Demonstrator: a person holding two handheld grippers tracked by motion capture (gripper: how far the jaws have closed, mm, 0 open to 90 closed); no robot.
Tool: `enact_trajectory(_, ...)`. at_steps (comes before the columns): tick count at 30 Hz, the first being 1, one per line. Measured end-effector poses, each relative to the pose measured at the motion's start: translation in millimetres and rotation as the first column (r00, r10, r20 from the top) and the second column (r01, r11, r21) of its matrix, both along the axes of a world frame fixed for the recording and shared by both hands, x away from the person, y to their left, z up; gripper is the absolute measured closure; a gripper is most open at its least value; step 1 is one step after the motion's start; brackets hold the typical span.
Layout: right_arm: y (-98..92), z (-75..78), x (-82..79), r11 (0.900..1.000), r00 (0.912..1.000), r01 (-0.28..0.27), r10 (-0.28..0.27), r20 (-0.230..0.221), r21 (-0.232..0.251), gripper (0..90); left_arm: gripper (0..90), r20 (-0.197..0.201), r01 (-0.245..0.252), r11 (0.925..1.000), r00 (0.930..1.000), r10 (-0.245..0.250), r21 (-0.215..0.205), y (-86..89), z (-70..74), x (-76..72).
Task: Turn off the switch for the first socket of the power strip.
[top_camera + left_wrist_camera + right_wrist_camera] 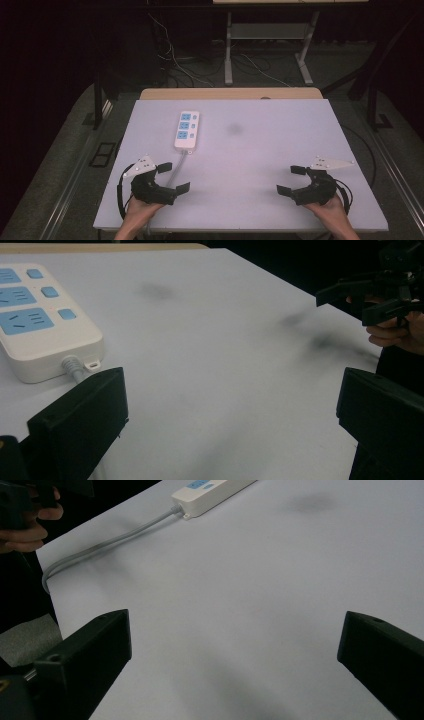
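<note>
A white power strip (187, 130) with blue sockets lies on the white table (260, 150), left of centre, its grey cord (176, 170) running toward the near edge. My left gripper (173, 177) rests at the near left, just below the strip and beside the cord, jaws wide open with nothing between them. In the left gripper view the strip (40, 320) sits at upper left, close to the left jaw. My right gripper (291, 180) rests at the near right, open and empty, far from the strip (210, 494).
A dark smudge (235, 129) marks the table right of the strip. A wooden board edge (230, 93) runs along the table's far side. Beyond it stand a desk frame (270, 45) and loose cables (180, 60) on the floor.
</note>
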State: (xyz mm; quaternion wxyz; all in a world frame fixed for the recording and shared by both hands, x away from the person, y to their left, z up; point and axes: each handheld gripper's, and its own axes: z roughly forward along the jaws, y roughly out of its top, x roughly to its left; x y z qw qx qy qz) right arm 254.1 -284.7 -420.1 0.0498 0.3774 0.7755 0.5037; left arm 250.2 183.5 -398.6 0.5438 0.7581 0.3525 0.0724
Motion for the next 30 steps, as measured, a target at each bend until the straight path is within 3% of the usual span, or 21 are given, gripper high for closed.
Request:
enact_trajectory(19, -0.8, -0.2, -0.9, 1.0, 1.0, -0.006, 0.006, 0.001, -0.001, 0.6, 0.0, -0.051, 0.05, 0.9968, 0.9976, -0.047, 0.063, -3.2, 11.9, 25.2)
enact_trajectory(30, -0.7, -0.5, -1.0, 1.0, 1.0, -0.007, 0.007, -0.001, -0.002, 0.6, 0.0, -0.056, 0.055, 0.9929, 0.9972, -0.049, 0.105, -3.3, 21.9, 39.9)
